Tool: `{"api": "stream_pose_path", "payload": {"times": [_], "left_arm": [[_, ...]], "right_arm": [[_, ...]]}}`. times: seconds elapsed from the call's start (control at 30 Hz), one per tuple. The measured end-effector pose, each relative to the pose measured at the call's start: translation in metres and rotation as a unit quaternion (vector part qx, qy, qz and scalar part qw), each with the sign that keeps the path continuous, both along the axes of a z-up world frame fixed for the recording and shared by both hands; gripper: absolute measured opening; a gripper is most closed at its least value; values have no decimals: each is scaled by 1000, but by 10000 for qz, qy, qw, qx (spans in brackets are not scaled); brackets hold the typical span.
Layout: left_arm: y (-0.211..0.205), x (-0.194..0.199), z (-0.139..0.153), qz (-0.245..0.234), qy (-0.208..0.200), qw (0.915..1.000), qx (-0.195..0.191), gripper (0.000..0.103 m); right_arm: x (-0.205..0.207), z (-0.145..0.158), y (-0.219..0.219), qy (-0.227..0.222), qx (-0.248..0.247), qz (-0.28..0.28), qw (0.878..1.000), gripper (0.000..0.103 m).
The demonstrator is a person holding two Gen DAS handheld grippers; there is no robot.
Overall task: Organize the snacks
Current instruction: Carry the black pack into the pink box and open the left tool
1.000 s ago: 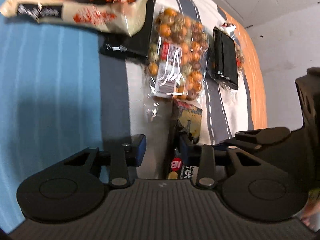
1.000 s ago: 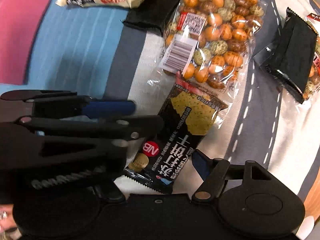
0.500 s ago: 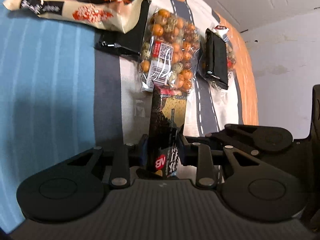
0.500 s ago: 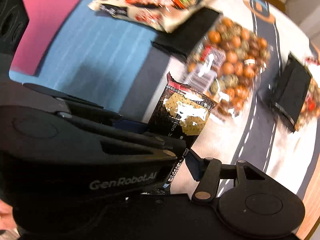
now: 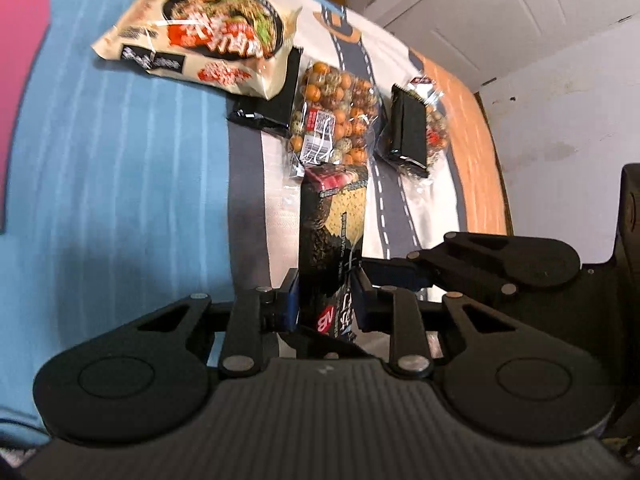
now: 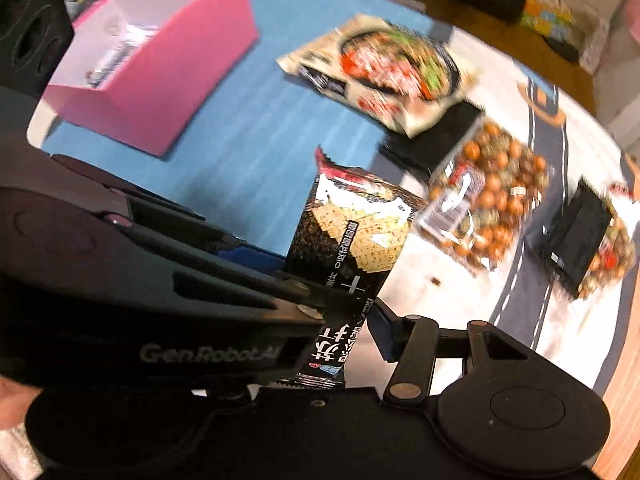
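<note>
Pinching the lower end of a long black cracker packet with a pale cracker picture and a red top seal, the left tool has its two blue-padded fingers pressed against the packet's sides, and the packet stands up off the bench, which is covered by a blue striped cloth that gives way to a cream play mat printed with grey roads. Just right of it the right tool reaches in, its dark finger close against the packet's right edge; whether it touches cannot be told from this view. Beyond the packet lie a beige noodle bag with a red-and-green bowl picture, a flat black sachet partly under that bag, a clear bag of orange and speckled coated nuts and, further right, a second black sachet lying on another clear nut bag.

From the right wrist view, the same cracker packet rises between the right tool's fingers; its jaws have just been closing around the packet, yet a gap seems to remain beside the visible blue pad, so a firm grip by this tool cannot be confirmed. The left tool crosses from the left and clamps the packet low down. A pink open cardboard box with a white inside sits on the blue cloth, well apart from the packet. The noodle bag, the nut bag and the second black sachet lie on the mat behind.
</note>
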State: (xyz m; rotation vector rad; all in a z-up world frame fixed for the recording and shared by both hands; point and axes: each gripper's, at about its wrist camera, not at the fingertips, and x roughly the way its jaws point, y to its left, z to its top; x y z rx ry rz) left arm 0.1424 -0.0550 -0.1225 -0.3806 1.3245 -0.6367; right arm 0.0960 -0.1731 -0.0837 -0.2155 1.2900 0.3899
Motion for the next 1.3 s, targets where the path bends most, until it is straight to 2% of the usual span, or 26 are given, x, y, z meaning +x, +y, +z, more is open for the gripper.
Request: {"api": "stream_pose_path", "payload": {"times": [0.27,0.43,0.57,0.7,0.77,0.83,0.9,1.03,1.3], "left_arm": [[42,-20,47,235,-486,9985,-11,25],[71,-19,71,421,-683,9968,-54,25],[102,-14,89,655,-1046,9923,48,25],[134,-1,99,935,-1137,9891,-36,25],[150,5,102,1032,-1123,9881,-209,23],[163,11,105,1169,-1166,9861,-161,23],[177,18,106,1308,-1376,9818,-87,23],[204,35,99,1580,-1417,9772,-104,23],[236,62,66,1890,-1240,9741,-107,23]], "right_arm": [[-14,42,21,-583,124,477,9971,57],[-11,62,43,-1074,151,796,9909,56],[1,71,64,-1467,365,1010,9833,55],[16,80,87,-1670,633,1173,9769,55],[26,82,98,-1661,897,1294,9735,52],[34,82,115,-1755,914,1411,9700,52],[45,79,130,-1943,927,1462,9655,51],[63,69,151,-2103,1046,1588,9590,51],[94,45,185,-1961,962,1726,9605,51]]}}
